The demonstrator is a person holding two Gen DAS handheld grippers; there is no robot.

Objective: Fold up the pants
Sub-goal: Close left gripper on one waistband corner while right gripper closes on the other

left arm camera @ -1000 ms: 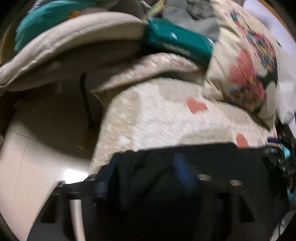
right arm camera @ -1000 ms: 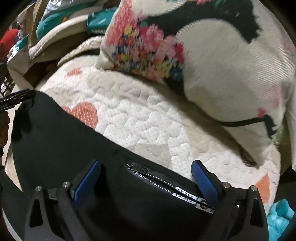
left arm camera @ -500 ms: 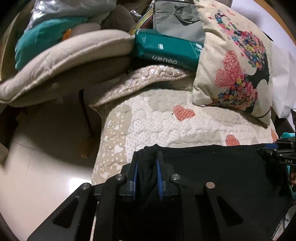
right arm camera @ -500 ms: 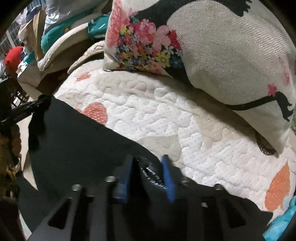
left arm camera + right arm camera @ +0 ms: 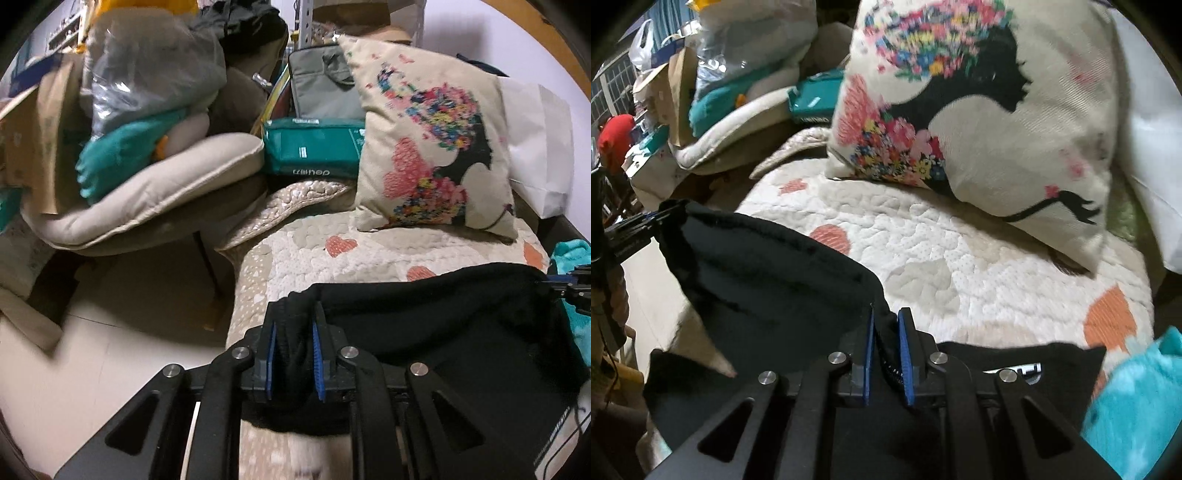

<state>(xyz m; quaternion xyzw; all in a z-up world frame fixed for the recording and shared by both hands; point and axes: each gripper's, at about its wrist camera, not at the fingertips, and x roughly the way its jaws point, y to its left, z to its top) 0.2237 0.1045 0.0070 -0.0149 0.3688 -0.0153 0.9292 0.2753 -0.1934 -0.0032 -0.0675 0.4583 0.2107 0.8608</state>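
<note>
Black pants (image 5: 443,325) hang stretched between my two grippers above a quilted cream bed cover with orange hearts (image 5: 332,251). My left gripper (image 5: 294,332) is shut on the left corner of the pants' top edge. My right gripper (image 5: 886,334) is shut on the other corner, near a zipper; the pants (image 5: 768,273) sag between. Each gripper shows in the other's view, the right one (image 5: 569,284) at the far right, the left one (image 5: 631,229) at the far left.
A flowered cushion (image 5: 436,155) leans at the back of the bed, with a white bag (image 5: 535,140) behind it. A green package (image 5: 314,147), beige cushions (image 5: 155,192) and piled bags stand to the left. A turquoise cloth (image 5: 1137,406) lies at the right. Pale floor (image 5: 92,362) lies at the left.
Both grippers closed on the top edge of the pants and lifted it off the cover. The views have tilted upward, showing more of the cushion and the clutter.
</note>
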